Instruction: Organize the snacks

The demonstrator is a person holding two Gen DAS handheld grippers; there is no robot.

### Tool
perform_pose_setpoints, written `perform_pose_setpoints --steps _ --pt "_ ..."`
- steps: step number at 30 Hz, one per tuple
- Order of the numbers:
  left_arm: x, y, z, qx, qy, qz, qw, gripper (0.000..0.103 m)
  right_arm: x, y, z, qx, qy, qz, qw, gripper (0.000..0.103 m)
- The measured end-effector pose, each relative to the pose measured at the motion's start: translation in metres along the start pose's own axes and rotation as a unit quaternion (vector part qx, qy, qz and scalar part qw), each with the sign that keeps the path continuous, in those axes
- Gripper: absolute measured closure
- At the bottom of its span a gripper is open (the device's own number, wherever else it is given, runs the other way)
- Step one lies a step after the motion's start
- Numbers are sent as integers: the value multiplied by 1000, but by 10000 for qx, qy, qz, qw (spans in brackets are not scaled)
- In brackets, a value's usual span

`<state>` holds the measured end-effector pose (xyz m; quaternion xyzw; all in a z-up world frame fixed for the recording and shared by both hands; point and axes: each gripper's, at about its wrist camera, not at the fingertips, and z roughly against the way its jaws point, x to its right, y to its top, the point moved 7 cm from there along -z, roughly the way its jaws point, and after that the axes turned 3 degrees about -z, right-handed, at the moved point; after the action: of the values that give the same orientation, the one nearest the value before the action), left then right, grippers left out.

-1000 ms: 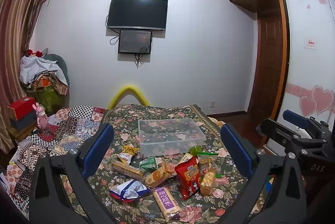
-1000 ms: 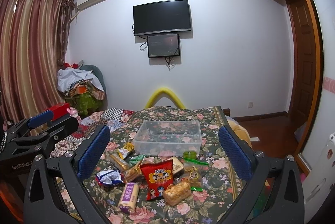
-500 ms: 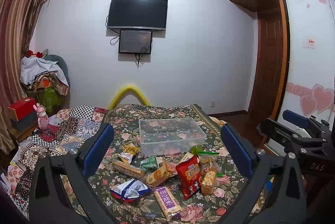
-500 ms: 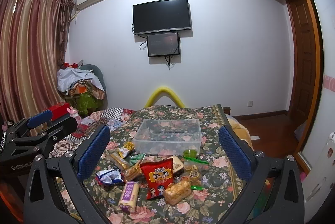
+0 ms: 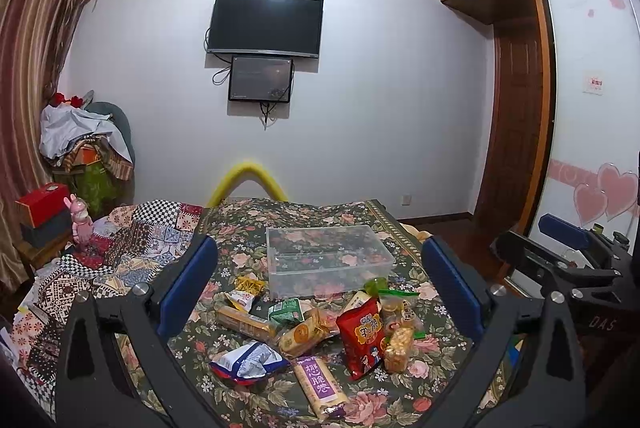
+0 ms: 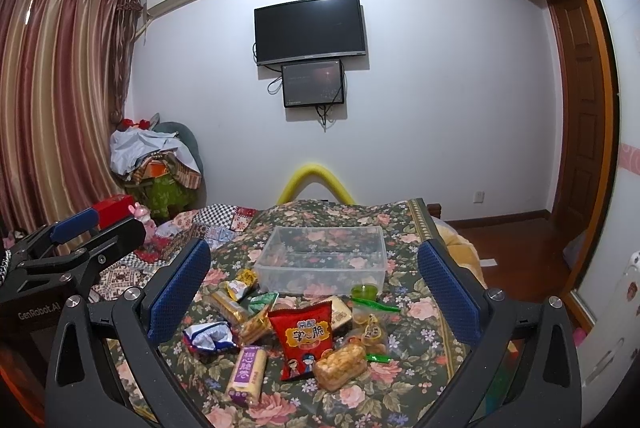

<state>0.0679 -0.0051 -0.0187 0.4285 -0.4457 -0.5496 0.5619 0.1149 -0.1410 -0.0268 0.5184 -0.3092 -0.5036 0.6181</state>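
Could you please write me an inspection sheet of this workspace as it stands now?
Surface: floral bedspread, patchwork quilt beside it.
Job's things: clear bin holds no snacks; red snack bag, purple wafer pack and other packets lie loose in front.
Clutter: clothes pile, pink toy.
Grippers: left hand-held gripper and right hand-held gripper open, holding nothing.
Cables: dangling under the wall screens.
Surroundings: curtains, wooden door.

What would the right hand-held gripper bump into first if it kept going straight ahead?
Probably the red snack bag, which sits between the open right hand-held gripper fingers; the clear plastic box lies beyond. Depth is uncertain.
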Motion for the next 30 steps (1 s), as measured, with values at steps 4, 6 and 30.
perform_pose_setpoints --steps 4,6,30 --pt "0 0 -1 -17 -6 3 10000 0 0 -3 -3 -28 3 -12 10000 0" --pt "1 0 -1 -23 -12 -5 10000 0 -1 -4 -4 -33 2 -9 10000 0" --pt "-7 -62 -59 -1109 -277 -4 9934 5 27 -51 -47 -866 -28 -235 9960 0"
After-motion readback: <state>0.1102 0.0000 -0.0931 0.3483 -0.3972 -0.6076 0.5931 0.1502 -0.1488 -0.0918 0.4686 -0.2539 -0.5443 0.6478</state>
